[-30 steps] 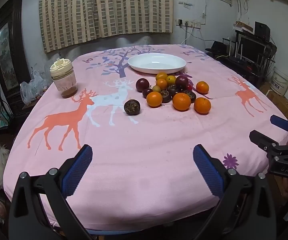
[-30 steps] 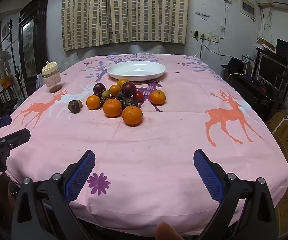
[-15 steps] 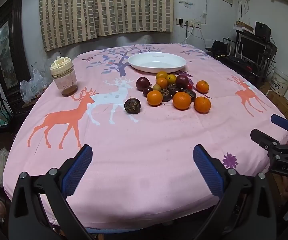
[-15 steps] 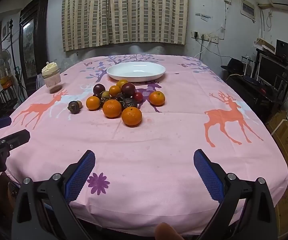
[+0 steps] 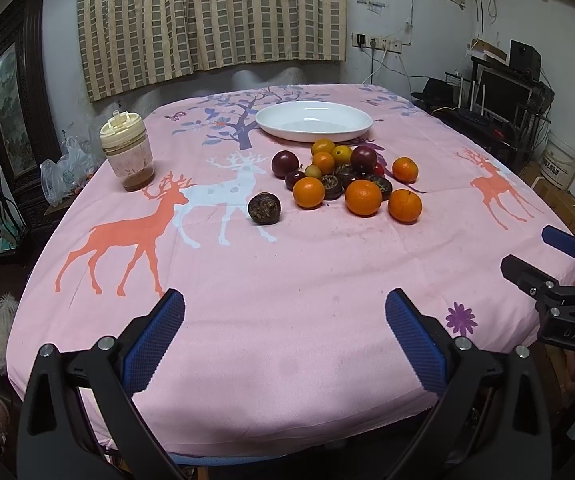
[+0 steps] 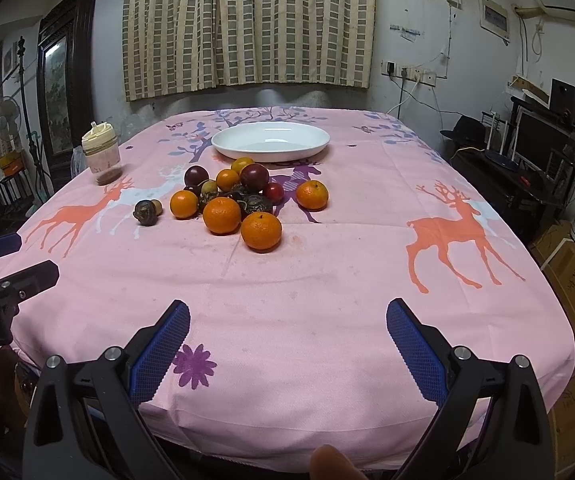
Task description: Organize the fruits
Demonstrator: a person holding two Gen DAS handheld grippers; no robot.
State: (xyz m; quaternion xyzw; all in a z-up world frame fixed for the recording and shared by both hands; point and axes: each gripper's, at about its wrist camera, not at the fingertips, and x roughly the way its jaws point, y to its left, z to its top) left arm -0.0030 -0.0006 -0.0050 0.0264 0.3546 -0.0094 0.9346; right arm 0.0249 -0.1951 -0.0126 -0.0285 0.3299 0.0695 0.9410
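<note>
A pile of fruit (image 5: 347, 178) (image 6: 239, 196) lies mid-table: several oranges, dark purple plums and brown wrinkled fruits. One brown fruit (image 5: 264, 208) (image 6: 146, 212) sits apart to the left of the pile. Behind the pile stands an empty white oval plate (image 5: 314, 121) (image 6: 270, 141). My left gripper (image 5: 285, 316) hovers open over the near table edge, well short of the fruit. My right gripper (image 6: 287, 322) is open too, at the near edge to the right; it also shows from the side in the left wrist view, right gripper (image 5: 543, 256).
A pink deer-print cloth (image 5: 287, 280) covers the table. A lidded plastic jar (image 5: 127, 156) (image 6: 102, 158) stands at the left. Shelves with electronics (image 6: 543, 148) and boxes (image 6: 571, 264) line the right side. A fingertip (image 6: 331, 462) shows at the bottom.
Both views have crept slightly closer to the table; the fruit sits a little lower in frame. Both grippers stay open and hold nothing.
</note>
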